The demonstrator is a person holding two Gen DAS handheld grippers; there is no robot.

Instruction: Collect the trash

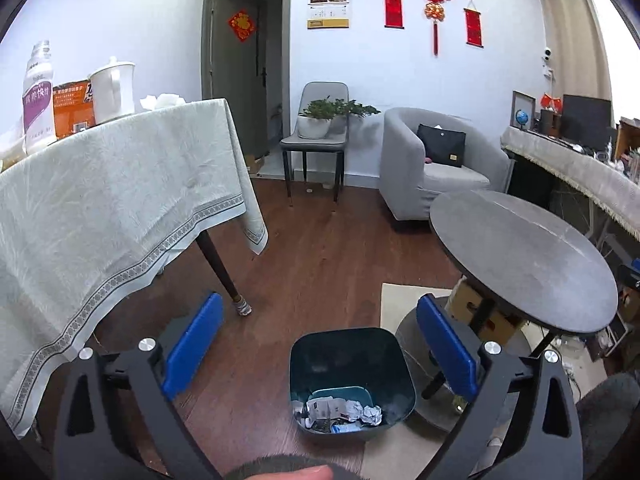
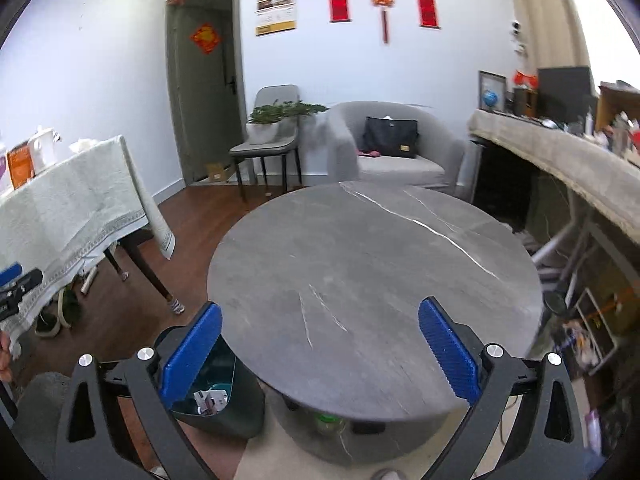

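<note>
A living room with a dark wood floor [image 1: 320,264] holds a round grey marble table [image 2: 372,272], a grey armchair [image 1: 432,164] against the far wall and a second table under a pale green cloth [image 1: 104,208]. The dark bin [image 1: 352,380] stands on the floor just beside the round table's base, between the two tables. Crumpled paper trash [image 1: 344,410] lies at its bottom. The left gripper [image 1: 320,352] hangs above the bin with its blue jaws spread wide and nothing between them. The right gripper [image 2: 320,352] is over the round table's near edge, jaws likewise wide apart and empty.
</note>
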